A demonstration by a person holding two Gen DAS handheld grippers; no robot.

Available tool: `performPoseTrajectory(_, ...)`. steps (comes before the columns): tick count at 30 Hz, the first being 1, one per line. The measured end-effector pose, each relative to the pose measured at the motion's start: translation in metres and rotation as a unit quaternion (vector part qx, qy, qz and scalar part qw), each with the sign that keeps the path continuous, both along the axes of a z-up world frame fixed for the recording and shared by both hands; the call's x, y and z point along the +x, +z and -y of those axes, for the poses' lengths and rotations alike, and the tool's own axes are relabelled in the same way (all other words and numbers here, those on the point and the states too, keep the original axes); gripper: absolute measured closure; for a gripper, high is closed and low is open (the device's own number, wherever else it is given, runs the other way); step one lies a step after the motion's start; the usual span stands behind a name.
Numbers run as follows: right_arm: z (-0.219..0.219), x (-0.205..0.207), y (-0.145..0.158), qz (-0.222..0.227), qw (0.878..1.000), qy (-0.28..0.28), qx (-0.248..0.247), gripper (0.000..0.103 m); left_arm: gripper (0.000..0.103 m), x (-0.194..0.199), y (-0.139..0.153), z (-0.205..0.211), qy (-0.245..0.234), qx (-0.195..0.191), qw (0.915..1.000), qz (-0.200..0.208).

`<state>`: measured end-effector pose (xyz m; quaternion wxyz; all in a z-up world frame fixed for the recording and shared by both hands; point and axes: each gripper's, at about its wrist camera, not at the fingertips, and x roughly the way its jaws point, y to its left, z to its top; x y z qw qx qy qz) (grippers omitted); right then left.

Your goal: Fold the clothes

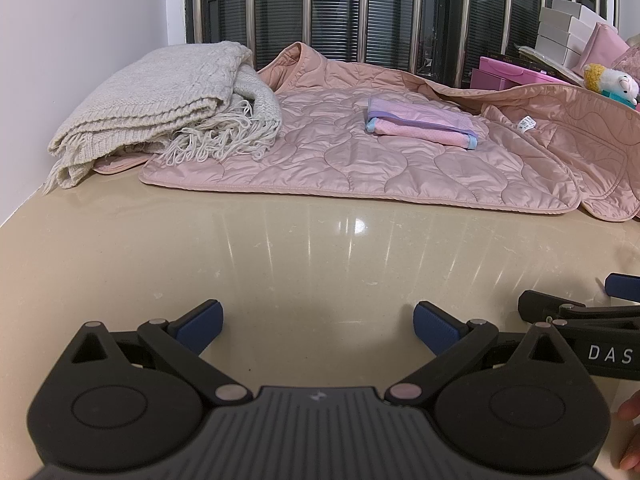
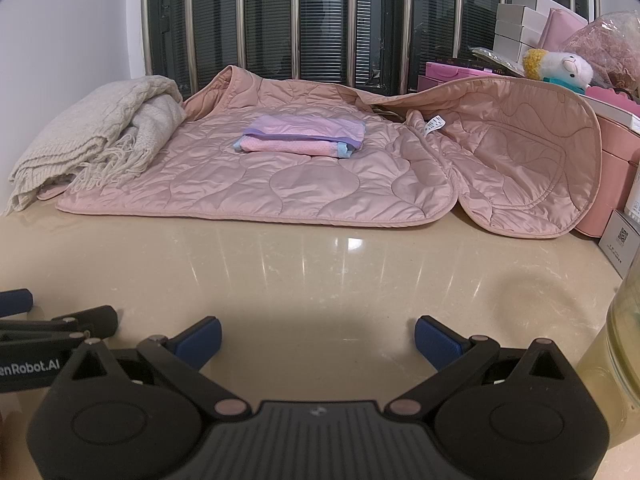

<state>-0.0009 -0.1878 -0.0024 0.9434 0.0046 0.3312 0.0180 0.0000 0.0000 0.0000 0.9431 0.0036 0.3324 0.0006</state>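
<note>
The left gripper and right gripper sit side by side, tilted downward, jaws spread wide with nothing between the blue pads.

— What sort of place was it?

— A home, most likely a bedroom or a sitting corner. A glossy beige stone worktop ran up to a window with metal bars at twelve o'clock.

— What made it domestic?

— Household clutter. A pink quilted jacket lay spread at twelve o'clock with a small folded pink garment on top, and a folded cream knitted blanket with fringe sat at ten o'clock against the white wall.

— Anything else?

— At two o'clock stood a plush toy, stacked white boxes and pink storage boxes.
</note>
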Motion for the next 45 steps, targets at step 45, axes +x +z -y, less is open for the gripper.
performPoseTrajectory(45,0.01,-0.001,0.016,-0.011,0.999,-0.025,0.043,0.0,0.001,0.003,0.02,-0.003,-0.011,-0.033,0.9992,0.02)
